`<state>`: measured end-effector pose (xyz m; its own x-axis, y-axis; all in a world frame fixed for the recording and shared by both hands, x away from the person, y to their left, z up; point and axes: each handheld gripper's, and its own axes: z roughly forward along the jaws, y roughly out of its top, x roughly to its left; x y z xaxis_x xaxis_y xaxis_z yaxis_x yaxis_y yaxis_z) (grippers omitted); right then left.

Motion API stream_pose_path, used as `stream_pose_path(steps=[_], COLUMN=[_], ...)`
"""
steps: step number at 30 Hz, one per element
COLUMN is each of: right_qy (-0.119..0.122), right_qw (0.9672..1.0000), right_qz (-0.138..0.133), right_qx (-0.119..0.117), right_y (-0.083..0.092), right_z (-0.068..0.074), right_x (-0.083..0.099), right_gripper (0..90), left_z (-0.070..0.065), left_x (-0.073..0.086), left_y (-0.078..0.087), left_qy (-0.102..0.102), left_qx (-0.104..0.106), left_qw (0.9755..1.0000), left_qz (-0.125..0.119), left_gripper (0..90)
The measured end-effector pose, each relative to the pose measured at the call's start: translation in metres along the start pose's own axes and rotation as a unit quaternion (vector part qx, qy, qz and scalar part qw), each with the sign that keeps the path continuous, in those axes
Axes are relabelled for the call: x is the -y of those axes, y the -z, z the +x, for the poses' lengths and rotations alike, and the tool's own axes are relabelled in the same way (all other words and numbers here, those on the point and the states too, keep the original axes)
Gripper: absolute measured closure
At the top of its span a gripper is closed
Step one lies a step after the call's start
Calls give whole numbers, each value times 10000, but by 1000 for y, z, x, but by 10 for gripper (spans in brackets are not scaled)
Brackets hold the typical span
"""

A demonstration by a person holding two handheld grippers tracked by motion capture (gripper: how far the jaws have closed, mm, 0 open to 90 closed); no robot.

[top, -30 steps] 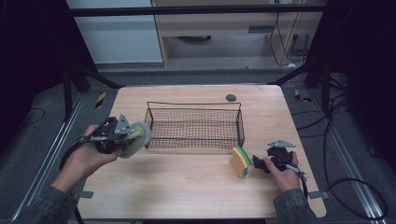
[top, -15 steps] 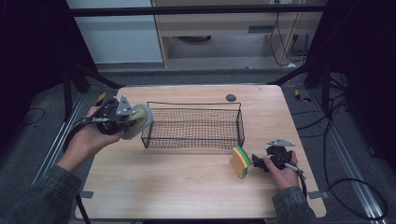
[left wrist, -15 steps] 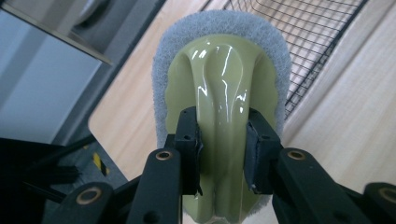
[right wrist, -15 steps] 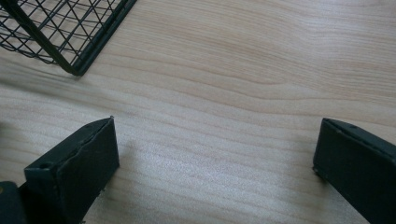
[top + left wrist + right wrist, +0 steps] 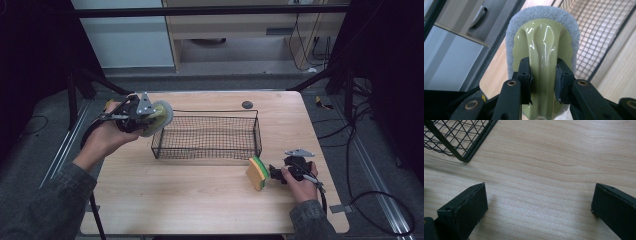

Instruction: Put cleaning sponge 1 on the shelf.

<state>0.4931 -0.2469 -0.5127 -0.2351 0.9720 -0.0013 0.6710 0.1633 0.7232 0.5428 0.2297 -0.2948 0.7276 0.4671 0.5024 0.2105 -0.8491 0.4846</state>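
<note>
Transport step: left hand-held gripper (image 5: 150, 116) clamped on scrub brush (image 5: 541, 50), at 9 o'clock of wire basket (image 5: 207, 152). Right hand-held gripper (image 5: 539, 212) jaws apart, empty, sponge (image 5: 257, 172) adjacent. Next: carry over rim, release.

The right gripper (image 5: 539, 207) held its two black jaws wide apart, at seven and four o'clock, with bare wooden table (image 5: 554, 165) between them. A black wire basket's (image 5: 456, 137) corner sat at eleven o'clock, apparently resting on the wood.
</note>
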Motion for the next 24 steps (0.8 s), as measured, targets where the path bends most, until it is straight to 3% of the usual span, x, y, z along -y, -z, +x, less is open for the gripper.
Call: stream_pose_path(steps=[3,8,18,24], right_qy=[50,75,103,107], right_qw=[10000,10000,9999,9999], right_qz=[-16,-13,-3,-4], right_qx=[-13,-55,-109,-113], right_y=[0,1,1,1], right_z=[-1,-1,-2,-2], right_x=[0,2,1,1], right_gripper=[8,8,4,4], left_z=[2,6,14,13], left_x=[-6,-13,-12,-14], left_y=[-5,-13,-32,-34], left_qy=[33,-123,-239,-259], left_qx=[-67,-135,-195,-245], left_qw=[10000,9998,9995,9994], left_qz=[-39,-1,32,23], left_gripper=[701,701,701,701])
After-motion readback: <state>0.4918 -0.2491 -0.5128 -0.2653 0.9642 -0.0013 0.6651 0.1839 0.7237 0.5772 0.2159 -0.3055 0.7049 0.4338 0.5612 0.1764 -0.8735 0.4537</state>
